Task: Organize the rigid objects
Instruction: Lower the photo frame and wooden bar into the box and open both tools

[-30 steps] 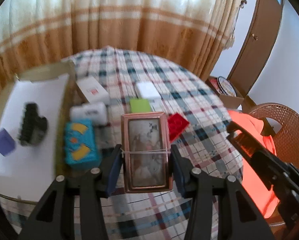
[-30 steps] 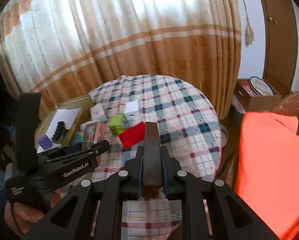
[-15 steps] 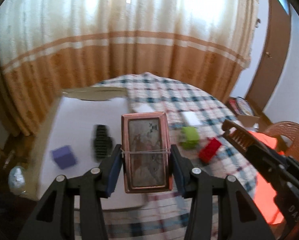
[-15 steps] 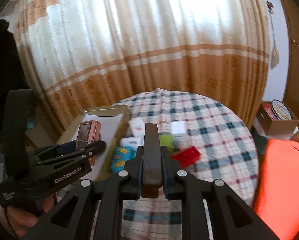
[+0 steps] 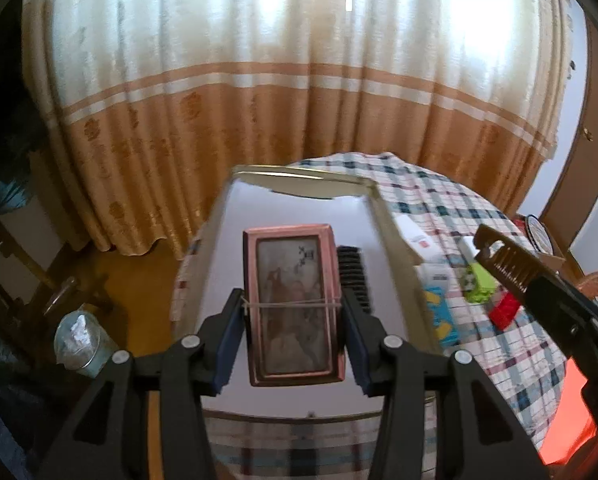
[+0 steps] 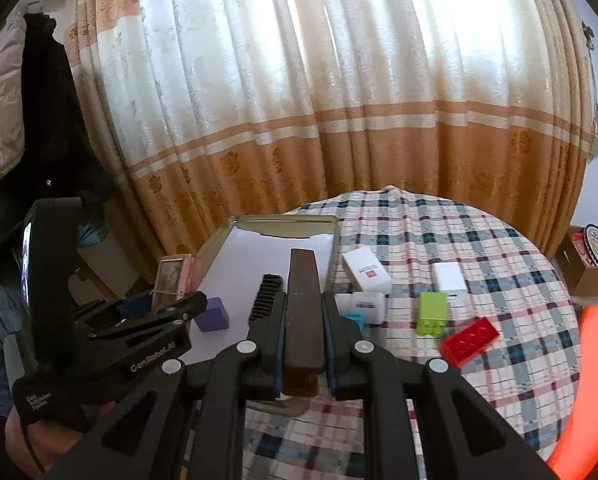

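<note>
My left gripper (image 5: 293, 336) is shut on a pink framed box with a picture and a rubber band (image 5: 293, 304), held above the white-lined tray (image 5: 303, 216). It also shows in the right wrist view (image 6: 173, 276), over the tray's left edge. My right gripper (image 6: 301, 344) is shut on a dark brown comb (image 6: 303, 300), which shows in the left wrist view (image 5: 507, 260) at the right. In the tray (image 6: 259, 240) lie a black hair clip (image 6: 265, 294) and a purple cube (image 6: 213, 314).
On the checked tablecloth (image 6: 479, 240) right of the tray lie two white boxes (image 6: 366, 272), a white plug (image 6: 365, 306), a teal box (image 6: 353, 318), a green brick (image 6: 433, 312) and a red brick (image 6: 471, 336). A curtain hangs behind. An orange cloth (image 6: 583, 400) is at right.
My left gripper has carried the pink box leftward from over the tablecloth to above the tray. My right gripper has swung left too, still holding the comb.
</note>
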